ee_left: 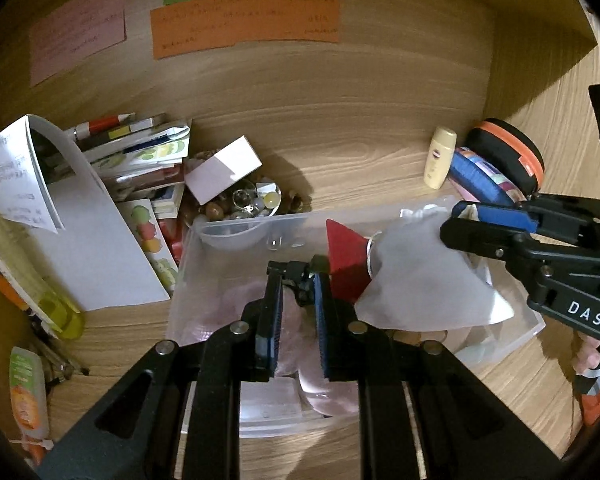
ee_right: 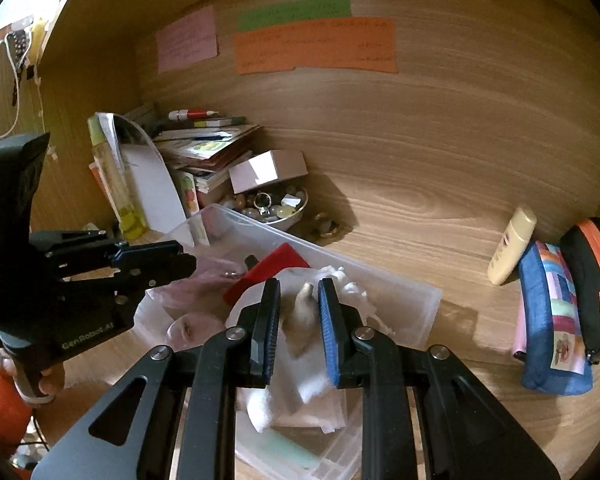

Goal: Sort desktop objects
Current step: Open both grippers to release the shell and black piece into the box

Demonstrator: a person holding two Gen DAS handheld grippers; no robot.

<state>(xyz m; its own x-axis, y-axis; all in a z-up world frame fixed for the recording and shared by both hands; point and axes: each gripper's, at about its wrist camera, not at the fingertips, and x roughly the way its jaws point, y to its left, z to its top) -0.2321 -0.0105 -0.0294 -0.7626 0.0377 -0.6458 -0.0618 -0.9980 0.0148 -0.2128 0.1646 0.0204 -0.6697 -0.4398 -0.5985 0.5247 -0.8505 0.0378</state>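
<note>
We see the wooden counter (ee_right: 440,200) across both views, with a clear plastic bin (ee_left: 228,240) at centre frame. Both grippers hang over the bin.

Left wrist view: the left gripper (ee_left: 296,316) sits at lower centre, jaws parted by a narrow gap, with pinkish translucent material lying in the bin between and below them; we cannot tell whether the pads touch it. A red card (ee_left: 346,264) stands just right of the jaw tips, apart from them. Further right, a white pouch (ee_left: 424,280) hangs from the right gripper (ee_left: 460,216), which enters from the right edge with its jaws closed on the pouch's upper corner.

Right wrist view: the right gripper's jaws show a narrow gap at lower centre, white fabric and a pale object between the pads. The left gripper (ee_right: 188,260) reaches in from the left edge, tips over the bin.

Upper left of the bin: a stack of booklets (ee_left: 140,160), a white box (ee_left: 224,168), a bowl of beads (ee_right: 276,208). At right: a cream bottle (ee_right: 512,244), a blue pencil case (ee_right: 552,320), a black-and-orange case (ee_right: 596,272).
</note>
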